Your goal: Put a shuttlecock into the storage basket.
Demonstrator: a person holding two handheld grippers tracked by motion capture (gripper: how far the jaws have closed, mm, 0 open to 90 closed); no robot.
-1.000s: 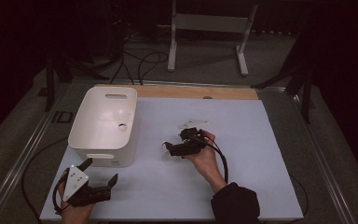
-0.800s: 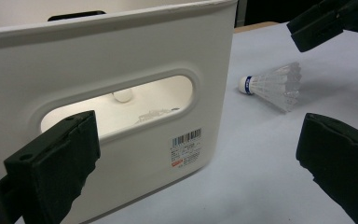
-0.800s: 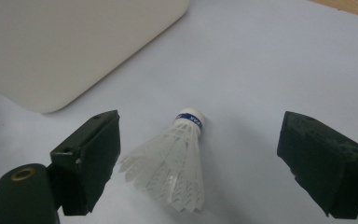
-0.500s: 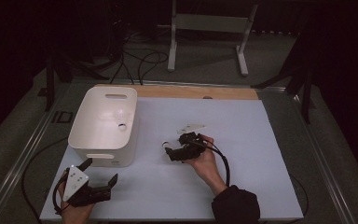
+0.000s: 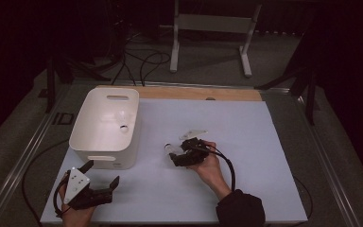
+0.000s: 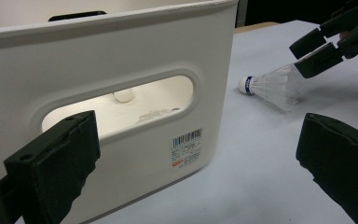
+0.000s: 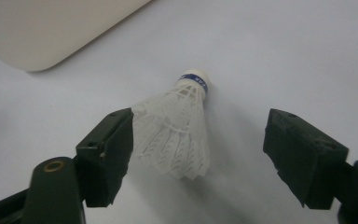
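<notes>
The table (image 5: pixel 246 189), covered in a pale sheet, is carrying everything here. Sitting toward its left side is a white plastic bin (image 5: pixel 105 127) with slot handles cut into its end walls and a barcode sticker under the near slot. Inside the bin, a small white ball (image 6: pixel 122 95) is lying on the floor, seen through the near handle slot in the left gripper view; a faint whitish thing is lying just beside it on the bin floor, too dim to name.

The left gripper (image 5: pixel 101 176) is resting near the front-left corner of the table, just in front of the bin, with its jaws standing wide apart and nothing between them; they are pointing at the bin's near wall.

The right gripper (image 5: pixel 172 153) is lying low over the middle of the table, to the right of the bin. Its jaws have just been closing but are not yet pressing: the shuttlecock (image 7: pixel 179 126) is lying on its side on the sheet between them, its white feather skirt touching or almost touching the left-hand pad in the right gripper view, and well apart from the other. Its cork tip, ringed by a blue band, is pointing away from the gripper, toward the bin.
</notes>
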